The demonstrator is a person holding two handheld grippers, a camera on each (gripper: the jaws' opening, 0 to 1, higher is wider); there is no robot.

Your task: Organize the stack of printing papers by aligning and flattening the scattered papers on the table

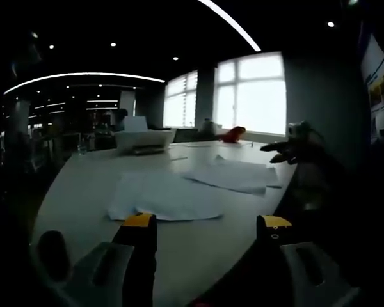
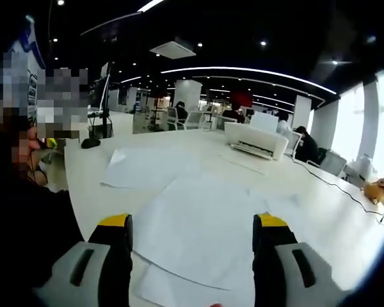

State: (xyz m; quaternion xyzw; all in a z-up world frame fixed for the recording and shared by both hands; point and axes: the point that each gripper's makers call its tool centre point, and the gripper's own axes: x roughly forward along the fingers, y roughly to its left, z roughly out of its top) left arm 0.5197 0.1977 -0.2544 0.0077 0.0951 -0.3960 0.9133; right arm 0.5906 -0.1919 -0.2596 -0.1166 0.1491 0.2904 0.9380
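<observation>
In the left gripper view the left tongs [image 1: 208, 225] stand released, the two yellow-tipped jaws wide apart with nothing between them, poised above the near edge of the white counter [image 1: 77, 185]. Just beyond the left jaw tip lies one spread of printing papers [image 1: 163, 195], loosely overlapped and flat on the counter. Farther ahead and toward the right jaw's side lies a second spread [image 1: 233, 174], its sheets fanned out of line. Beyond both, at the far end of the counter, sits one white printer [image 1: 144, 139] with a sheet standing up behind it. To the right of the second spread, the other gripper [image 1: 297, 148] reaches in over the counter's edge. One red object [image 1: 233, 133] rests near the windows behind.

In the right gripper view the right tongs [image 2: 192, 229] are likewise released, jaws apart and gripping nothing. Between and just ahead of the jaws lies a large pile of overlapping sheets [image 2: 208, 227], corners askew. Ahead on the left jaw's side lies another separate sheet group [image 2: 147, 167]. The white printer [image 2: 256, 141] stands farther ahead to the right, a cable [image 2: 336, 185] trailing from it across the counter [image 2: 89, 173].
</observation>
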